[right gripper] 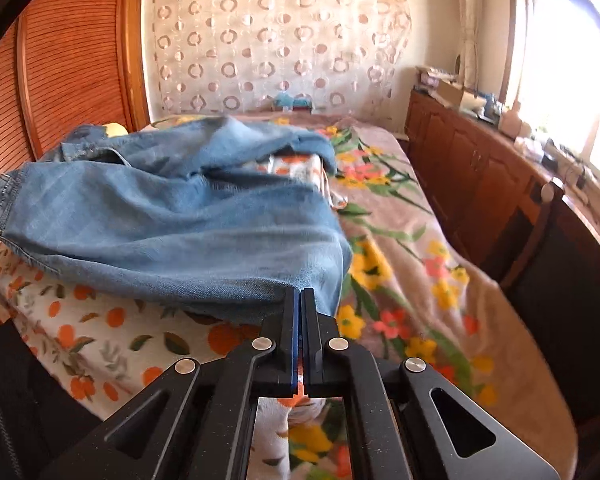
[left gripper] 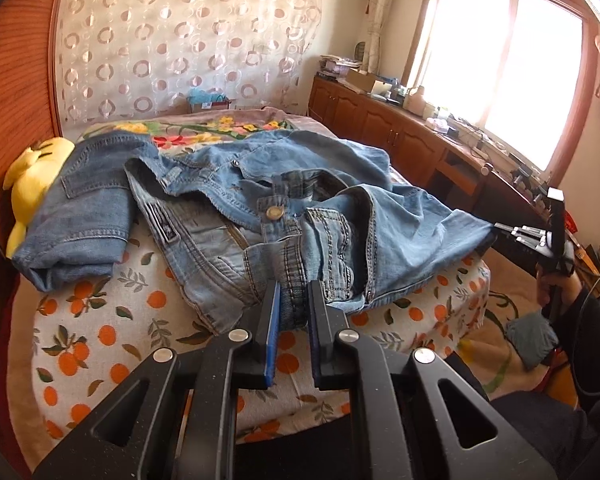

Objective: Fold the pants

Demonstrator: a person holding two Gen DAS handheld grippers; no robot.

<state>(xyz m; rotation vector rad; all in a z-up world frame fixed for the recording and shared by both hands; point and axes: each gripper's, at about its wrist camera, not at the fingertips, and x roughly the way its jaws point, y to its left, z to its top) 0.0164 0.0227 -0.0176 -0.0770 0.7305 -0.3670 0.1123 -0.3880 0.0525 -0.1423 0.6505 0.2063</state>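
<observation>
Sunlit bedroom, with a bed [left gripper: 100, 344] under an orange-print cover nearest and a flowered blanket [right gripper: 412, 248] beyond it; on the cover lie the pants [left gripper: 284, 216], rumpled and unfolded, waistband and brass button facing the near edge.

Nearest in the left wrist view, the left gripper [left gripper: 294, 304] has its fingers narrowed onto a thick bunch of denim at the waistband, the cloth filling the gap between the blue pads; it holds the pants there. To the right, off the bed's edge, the right gripper [right gripper: 301, 300] has its fingers pressed together on the corner of a leg, the denim drawn taut from that pinch; a hand [left gripper: 556, 284] carries it.

Further back, a second denim piece [left gripper: 80, 216] lies folded by a yellow plush toy [left gripper: 36, 176] against the wooden wall panel; beyond stand a circle-patterned curtain [left gripper: 180, 40], a cluttered cabinet [left gripper: 380, 116] and a bright window [left gripper: 500, 64].

By my reading the step in hand is spreading the pants flat before the first fold, both ends now gripped; the next move calls for lifting and drawing the two grips apart to shake out the creases, keeping both pinches firm; a thin corner could slip from the right fingers under the pull.
</observation>
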